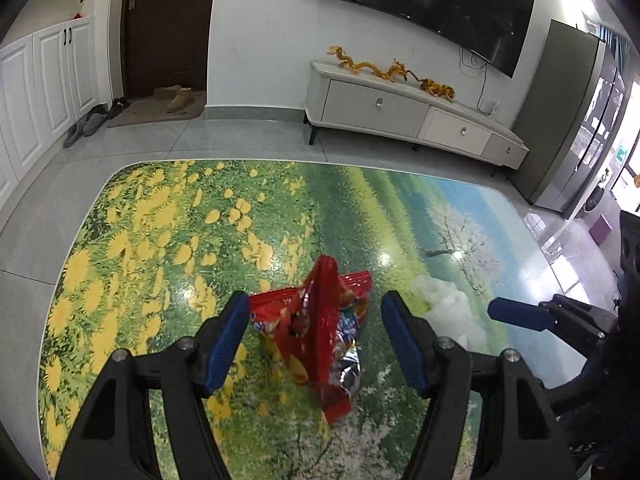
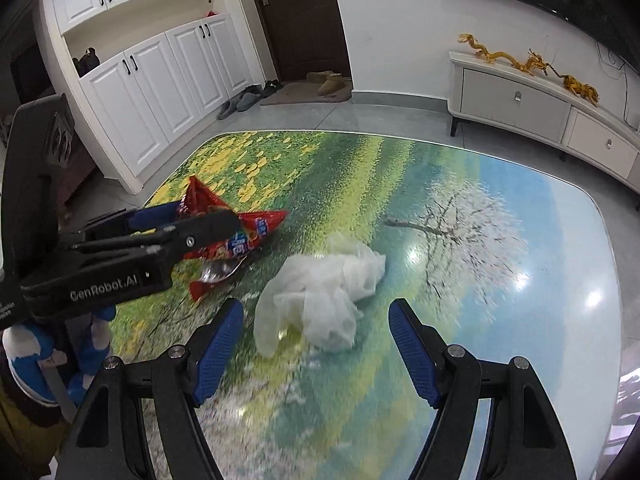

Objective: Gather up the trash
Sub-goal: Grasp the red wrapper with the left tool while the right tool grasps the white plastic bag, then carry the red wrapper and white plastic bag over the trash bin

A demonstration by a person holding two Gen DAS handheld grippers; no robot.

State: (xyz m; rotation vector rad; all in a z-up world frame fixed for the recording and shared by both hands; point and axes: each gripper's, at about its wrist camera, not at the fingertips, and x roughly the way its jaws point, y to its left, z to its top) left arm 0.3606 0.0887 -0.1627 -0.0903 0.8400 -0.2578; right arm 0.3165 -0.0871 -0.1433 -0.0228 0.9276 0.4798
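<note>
While both grippers hung over the table (image 1: 120, 216) with its printed meadow and blossom-tree top, the left gripper (image 1: 314, 340) straddled a crumpled red snack wrapper (image 1: 320, 332). Its blue pads (image 1: 224, 344) stood apart on either side of the wrapper without pressing it, so nothing was gripped. The wrapper lay on the near middle of the table, partly standing up in a peak, its silver lining showing at the near end. Just to its right lay a crumpled white plastic glove (image 2: 324, 300), near the wrapper, though whether the two touched could not be told. The right gripper (image 2: 316, 352) was held over the glove with its jaws wide apart and empty, the glove just beyond its fingertips. Far across the tiled floor stood a white TV cabinet (image 1: 400, 112) bearing golden dragon figures (image 1: 384, 70).
</note>
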